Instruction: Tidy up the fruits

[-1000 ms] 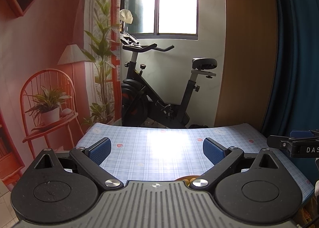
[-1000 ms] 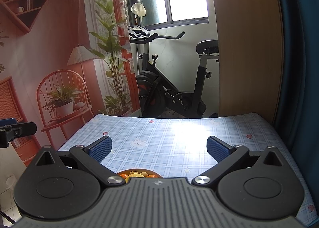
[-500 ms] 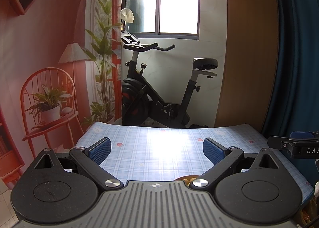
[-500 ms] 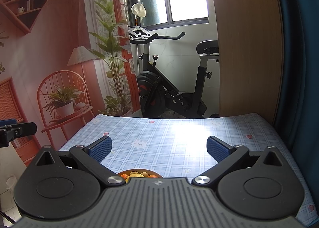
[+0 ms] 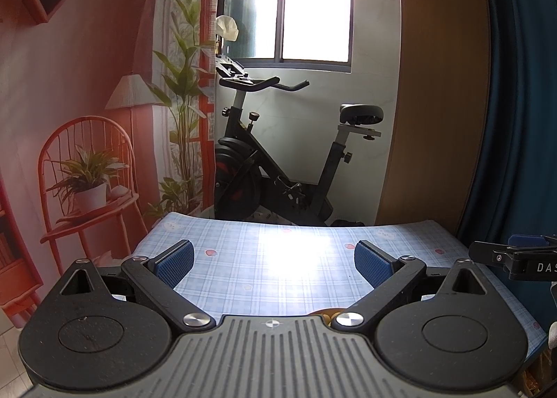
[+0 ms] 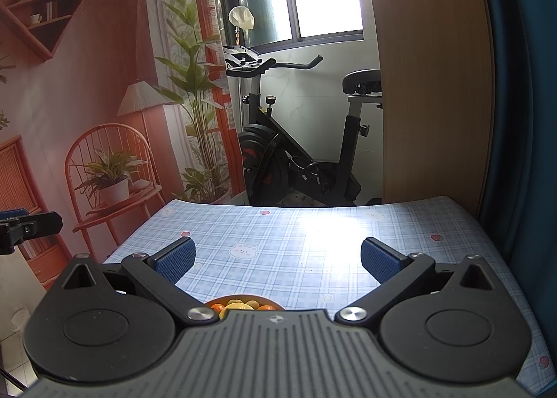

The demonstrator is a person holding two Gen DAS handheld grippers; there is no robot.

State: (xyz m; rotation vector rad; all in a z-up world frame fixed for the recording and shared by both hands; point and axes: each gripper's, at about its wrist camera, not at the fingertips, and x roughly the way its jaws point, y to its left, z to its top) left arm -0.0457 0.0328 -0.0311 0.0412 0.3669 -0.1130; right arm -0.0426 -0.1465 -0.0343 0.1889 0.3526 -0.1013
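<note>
A bowl of fruits (image 6: 243, 304), orange and yellow, shows just above my right gripper's body, mostly hidden by it. A sliver of the same bowl (image 5: 325, 313) shows in the left wrist view. My left gripper (image 5: 275, 259) is open and empty above the blue checked tablecloth (image 5: 278, 272). My right gripper (image 6: 276, 259) is open and empty above the same tablecloth (image 6: 296, 234). The right gripper's finger (image 5: 515, 257) shows at the left view's right edge. The left gripper's finger (image 6: 24, 229) shows at the right view's left edge.
A black exercise bike (image 5: 278, 168) stands behind the table's far edge, under a window. A wooden panel (image 5: 438, 85) and a dark blue curtain (image 5: 522, 85) stand at the right. A printed backdrop with a chair and plants (image 5: 87, 172) is at the left.
The left gripper's view has shifted very slightly; the right gripper's view is the same. Both grippers stay open.
</note>
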